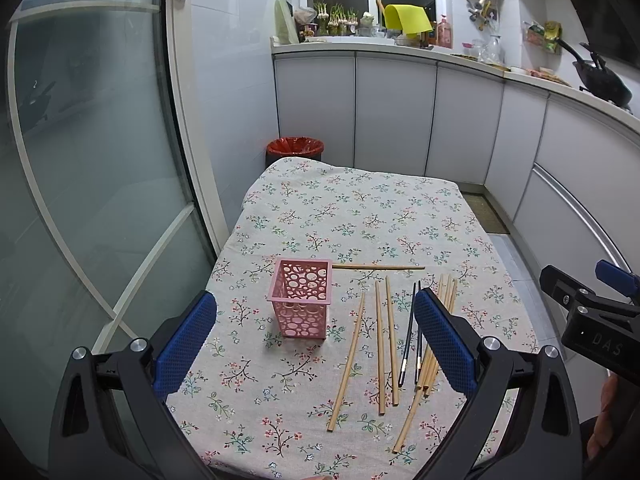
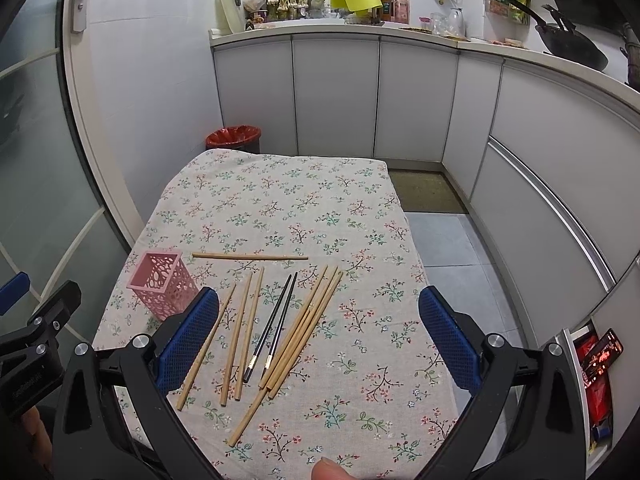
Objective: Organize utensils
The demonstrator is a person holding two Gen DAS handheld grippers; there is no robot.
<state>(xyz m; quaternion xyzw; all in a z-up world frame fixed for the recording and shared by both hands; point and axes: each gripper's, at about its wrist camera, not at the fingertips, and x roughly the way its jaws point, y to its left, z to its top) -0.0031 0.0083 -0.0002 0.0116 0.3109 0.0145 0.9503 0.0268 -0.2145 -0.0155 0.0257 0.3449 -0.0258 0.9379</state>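
Both claws, left claw (image 1: 316, 336) and right claw (image 2: 320, 332), gape wide and empty above the chopsticks (image 2: 280, 328) beside the pink holder (image 1: 301, 298).

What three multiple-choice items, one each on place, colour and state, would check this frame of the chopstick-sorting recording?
1. Where does the single chopstick lying crosswise rest?
A. Inside the holder
B. On the cloth beyond the other chopsticks
C. On the floor

2. What colour is the perforated holder?
A. Pink
B. Green
C. White

3. What state is the right gripper in?
A. Shut on a chopstick
B. Shut on the holder
C. Open, holding nothing

Answers:
1 B: it lies flat on the floral tablecloth, on the far side of the chopsticks that point away from the camera.
2 A: its walls with round holes are pink in both views.
3 C: its blue pads stand wide apart with only cloth and loose chopsticks between them; the left gripper is open too.
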